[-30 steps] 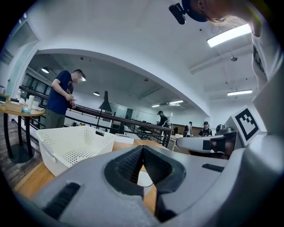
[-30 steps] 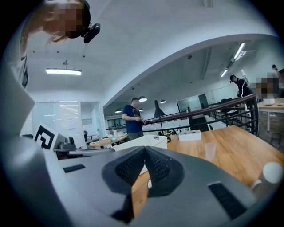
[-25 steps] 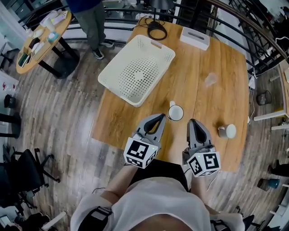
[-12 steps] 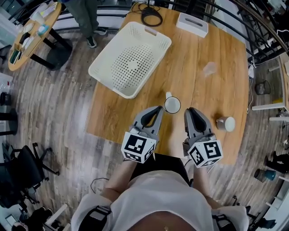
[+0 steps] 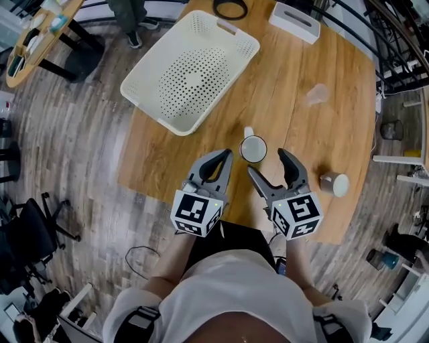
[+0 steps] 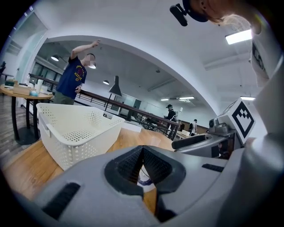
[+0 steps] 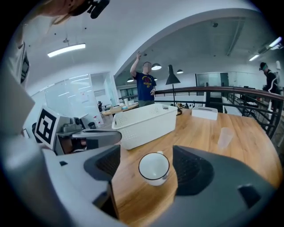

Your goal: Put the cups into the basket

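A white mug (image 5: 253, 148) stands upright on the wooden table (image 5: 322, 134), just past the tips of both grippers. My right gripper (image 5: 267, 162) has just been opening; its jaws now stand wide with the mug (image 7: 154, 167) ahead in the gap, untouched. My left gripper (image 5: 226, 156) is shut and empty, left of the mug, which peeks out behind its jaws (image 6: 144, 181). The white perforated basket (image 5: 190, 70) sits empty at the far left. A clear plastic cup (image 5: 316, 95) stands far right. A grey cup (image 5: 334, 183) lies on its side near the right edge.
A white box (image 5: 295, 22) and a black cable coil (image 5: 231, 8) lie at the table's far end. A person (image 5: 134, 20) stands beyond the basket beside a round side table (image 5: 37, 37). A railing runs behind the table on the right.
The right gripper's jaws have gone from shut to wide open. Both grippers have dropped lower and edged closer to the white mug. The left gripper stays shut.
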{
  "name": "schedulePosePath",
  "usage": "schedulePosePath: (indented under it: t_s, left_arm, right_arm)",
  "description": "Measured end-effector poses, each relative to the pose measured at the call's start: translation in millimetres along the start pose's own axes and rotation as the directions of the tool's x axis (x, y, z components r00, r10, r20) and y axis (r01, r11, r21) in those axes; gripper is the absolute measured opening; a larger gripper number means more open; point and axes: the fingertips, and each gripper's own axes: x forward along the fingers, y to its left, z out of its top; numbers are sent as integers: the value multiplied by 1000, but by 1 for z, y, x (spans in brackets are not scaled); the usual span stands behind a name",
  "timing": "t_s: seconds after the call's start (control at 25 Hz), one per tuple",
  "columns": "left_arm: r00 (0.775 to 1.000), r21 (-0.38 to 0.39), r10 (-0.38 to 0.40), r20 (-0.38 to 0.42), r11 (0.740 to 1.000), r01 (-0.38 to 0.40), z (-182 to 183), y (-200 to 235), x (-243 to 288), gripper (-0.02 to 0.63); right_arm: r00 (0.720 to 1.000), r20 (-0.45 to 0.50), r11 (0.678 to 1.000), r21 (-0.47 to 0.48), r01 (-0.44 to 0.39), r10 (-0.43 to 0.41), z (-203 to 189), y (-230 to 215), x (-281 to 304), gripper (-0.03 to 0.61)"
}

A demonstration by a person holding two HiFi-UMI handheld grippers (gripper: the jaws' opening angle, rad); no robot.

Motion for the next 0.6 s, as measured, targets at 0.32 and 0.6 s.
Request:
schedulePosePath:
  t_s: [0.32, 0.6]
  left_arm:
    - [999, -43, 47, -24, 998, -48, -17, 10, 4, 6]
    - [997, -114, 56, -52, 992, -62, -37, 22, 8, 6]
  right_arm:
    - [973, -222, 990, -108, -89, 63, -31, 4, 33, 385]
    - [947, -318, 985, -148, -88, 37, -49, -4, 50, 399]
